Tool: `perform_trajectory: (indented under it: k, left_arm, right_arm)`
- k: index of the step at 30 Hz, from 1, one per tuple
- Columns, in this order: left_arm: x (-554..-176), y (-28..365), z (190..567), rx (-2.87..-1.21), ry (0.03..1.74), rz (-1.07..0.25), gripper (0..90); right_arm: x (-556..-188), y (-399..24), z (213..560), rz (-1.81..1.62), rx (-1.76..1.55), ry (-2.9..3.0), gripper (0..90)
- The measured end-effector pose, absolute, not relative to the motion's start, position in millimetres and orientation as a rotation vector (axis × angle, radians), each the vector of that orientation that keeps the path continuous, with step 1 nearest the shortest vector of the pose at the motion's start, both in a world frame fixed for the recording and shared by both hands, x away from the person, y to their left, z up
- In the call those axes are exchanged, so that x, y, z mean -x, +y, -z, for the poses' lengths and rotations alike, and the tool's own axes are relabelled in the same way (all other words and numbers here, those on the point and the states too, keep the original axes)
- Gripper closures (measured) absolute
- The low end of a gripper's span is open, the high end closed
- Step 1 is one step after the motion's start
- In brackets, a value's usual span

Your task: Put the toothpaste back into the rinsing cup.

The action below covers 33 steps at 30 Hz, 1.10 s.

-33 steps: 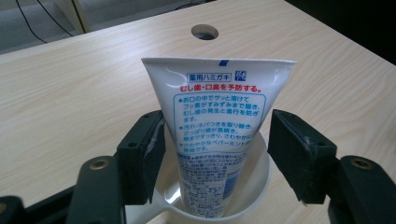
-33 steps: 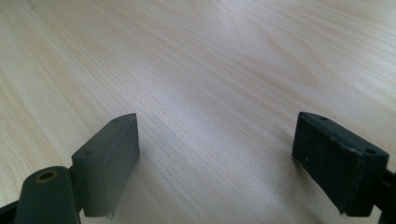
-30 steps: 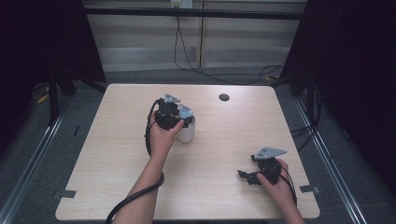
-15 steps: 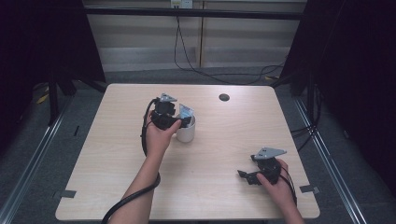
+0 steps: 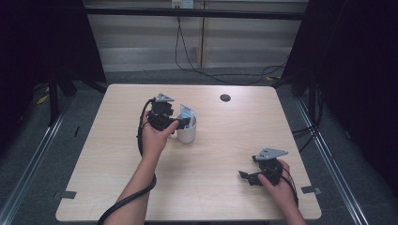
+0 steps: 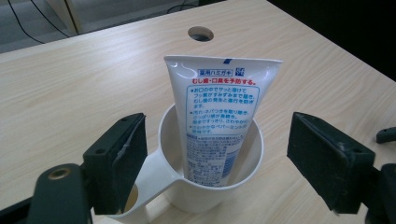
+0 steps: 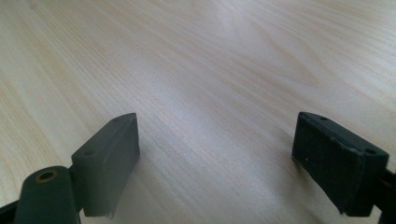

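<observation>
Wooden table (image 5: 117, 164): both grippers gape empty; left gripper (image 6: 215, 158) view reveals toothpaste tube (image 6: 219, 116) in mug (image 6: 210, 186).

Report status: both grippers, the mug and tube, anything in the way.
Left gripper open, jaws either side of white mug. Toothpaste tube stands in mug, leaning. Right gripper open over bare table. Nothing in the way.

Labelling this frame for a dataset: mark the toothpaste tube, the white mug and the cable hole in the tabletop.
toothpaste tube (image 6: 219, 121), left gripper view, on its printed face.
white mug (image 6: 254, 140), left gripper view, on the rim at its right side.
cable hole (image 5: 225, 98), high view, on the dark opening near the table's far edge.
</observation>
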State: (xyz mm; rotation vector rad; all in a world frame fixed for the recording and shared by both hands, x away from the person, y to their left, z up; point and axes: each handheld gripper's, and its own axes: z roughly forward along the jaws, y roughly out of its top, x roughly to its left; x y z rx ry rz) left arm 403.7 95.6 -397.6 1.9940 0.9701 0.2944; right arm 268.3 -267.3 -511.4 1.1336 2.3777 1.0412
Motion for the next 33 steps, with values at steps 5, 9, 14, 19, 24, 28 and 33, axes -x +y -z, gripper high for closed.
perform_trajectory:
  k: [5,9,14,19,24,28,33]
  left_arm:
    - [-403,100,399,-2.008,0.965,-0.281,19.0]
    - [-401,107,401,-1.995,0.974,-0.267,18.6]
    - [-398,113,400,-1.988,0.975,-0.27,18.1]
    - [-395,120,399,-1.977,0.974,-0.275,17.7]
    - [-390,127,399,-1.981,0.964,-0.279,16.3]
    - [-386,133,400,-1.98,0.968,-0.278,16.3]
    - [-379,142,403,-1.974,0.972,-0.284,16.3]
  right_arm:
    - [-268,-267,511,-1.042,-1.134,2.378,14.5]
    - [-268,-267,511,-1.042,-1.132,2.378,14.5]
    - [-268,-267,511,-1.042,-1.133,2.378,14.5]
    - [-268,-268,511,-1.042,-1.133,2.378,14.5]
    - [-269,-268,511,-1.047,-1.135,2.379,14.6]
    - [-269,-268,511,-1.049,-1.137,2.378,14.5]
    - [-270,-269,511,-1.058,-1.145,2.379,14.6]
